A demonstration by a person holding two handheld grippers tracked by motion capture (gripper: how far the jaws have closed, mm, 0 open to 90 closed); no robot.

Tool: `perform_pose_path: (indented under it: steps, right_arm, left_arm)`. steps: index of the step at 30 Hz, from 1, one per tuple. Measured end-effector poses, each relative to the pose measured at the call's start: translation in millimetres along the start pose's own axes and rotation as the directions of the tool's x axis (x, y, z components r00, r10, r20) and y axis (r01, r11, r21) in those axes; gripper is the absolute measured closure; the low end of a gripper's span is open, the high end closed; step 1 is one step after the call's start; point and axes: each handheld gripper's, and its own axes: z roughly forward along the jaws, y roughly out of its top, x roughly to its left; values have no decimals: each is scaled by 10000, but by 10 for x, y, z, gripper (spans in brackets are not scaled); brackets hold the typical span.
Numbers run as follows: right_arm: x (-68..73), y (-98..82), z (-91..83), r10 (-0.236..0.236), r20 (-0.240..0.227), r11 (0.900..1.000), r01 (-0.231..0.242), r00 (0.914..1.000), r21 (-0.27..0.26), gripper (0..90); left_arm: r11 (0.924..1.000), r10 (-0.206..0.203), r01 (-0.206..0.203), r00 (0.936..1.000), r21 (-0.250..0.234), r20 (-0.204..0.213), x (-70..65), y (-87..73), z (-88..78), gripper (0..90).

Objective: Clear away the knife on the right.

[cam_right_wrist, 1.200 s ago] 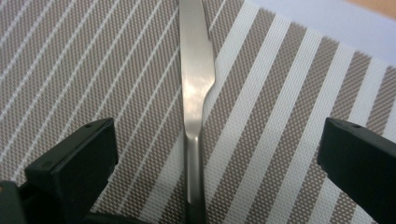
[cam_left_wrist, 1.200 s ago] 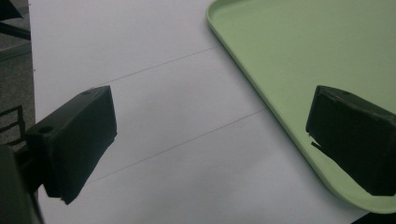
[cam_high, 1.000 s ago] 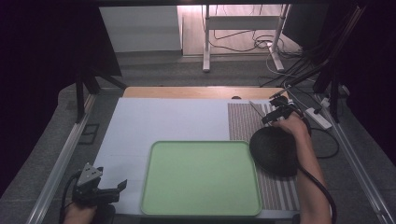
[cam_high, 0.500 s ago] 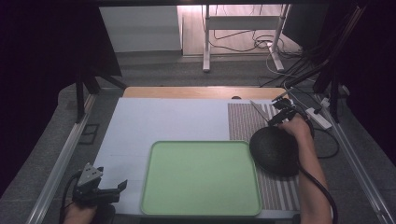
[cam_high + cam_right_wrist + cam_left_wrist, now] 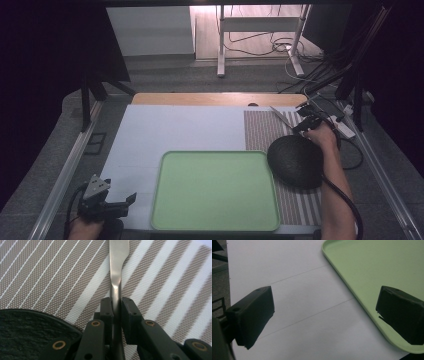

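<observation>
Slender metal utensil [image 5: 117, 267] over woven striped placemat [image 5: 160, 285]

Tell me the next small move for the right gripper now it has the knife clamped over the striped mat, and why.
Probably lower the knife onto the striped mat beside the black plate and open. The right gripper holds its handle clamped above the mat; the green tray lies bare, and the left gripper waits open.

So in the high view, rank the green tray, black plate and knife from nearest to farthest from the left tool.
From the left tool, at the table's near left corner:
1. Green tray, just to its right.
2. Black plate, beyond the tray's right edge.
3. Knife, far right, held in the right tool.
</observation>
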Motion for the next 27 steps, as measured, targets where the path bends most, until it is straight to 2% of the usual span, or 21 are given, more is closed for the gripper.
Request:
perform_pose_path:
  steps: [4,10,21,25,27]
  right_arm:
    - [-48,-20,-81,269,57,9991,-267,9996,-315,804]
    - [-102,-59,-122,440,283,9987,-432,9986,-283,804]
    - [-242,-149,-332,878,582,9937,-833,9944,-754,804]
    - [-263,-187,-439,1097,419,9902,-1055,9931,-913,804]
    - [-230,-192,-485,1049,319,9907,-1016,9940,-910,803]
  left_arm:
    - [10000,3,-3,10000,0,0,1,-1,0,28]
    - [10000,1,-1,10000,-1,1,-2,0,0,28]
    - [10000,-17,17,10000,2,4,2,0,-1,28]
    - [10000,-10,10,10000,11,-2,0,2,1,28]
    - [10000,-11,11,10000,19,-5,-1,3,2,28]
